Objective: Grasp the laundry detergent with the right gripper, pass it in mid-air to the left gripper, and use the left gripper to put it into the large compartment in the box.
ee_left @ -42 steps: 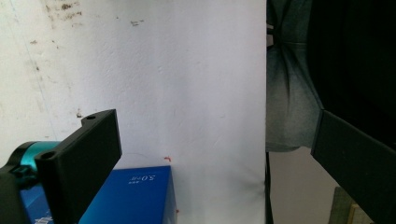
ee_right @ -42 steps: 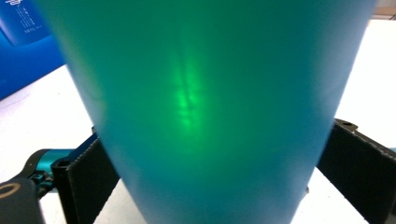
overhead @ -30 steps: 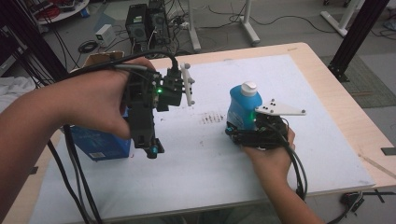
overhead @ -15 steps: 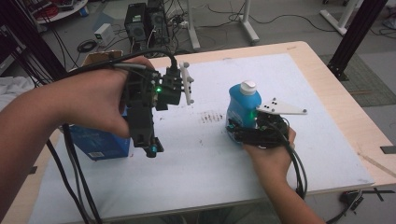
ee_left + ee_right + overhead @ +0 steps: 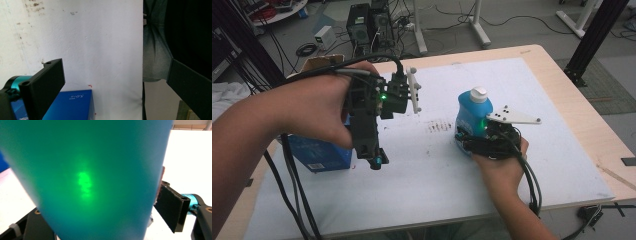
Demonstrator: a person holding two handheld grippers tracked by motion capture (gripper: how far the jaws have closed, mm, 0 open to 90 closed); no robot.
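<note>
Jaws of the right gripper (image 5: 474, 140) have just been closing around the upright blue bottle (image 5: 472, 117), hands unmoved. Right gripper view shows the right pad (image 5: 168, 206) at the bottle's side; left gripper (image 5: 112, 82) hangs wide open, empty, above the blue box (image 5: 72, 105).

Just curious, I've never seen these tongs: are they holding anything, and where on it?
The right tongs have just been closing around the bottle, low on its body. The left tongs are open, holding nothing.

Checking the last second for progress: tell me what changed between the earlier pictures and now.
The right gripper has just been closing its fingers around the blue bottle, which stands between them, upright on the white mat. Neither hand shifted. The left gripper hangs open above the blue box, as before; bottle and box kept their places.
</note>
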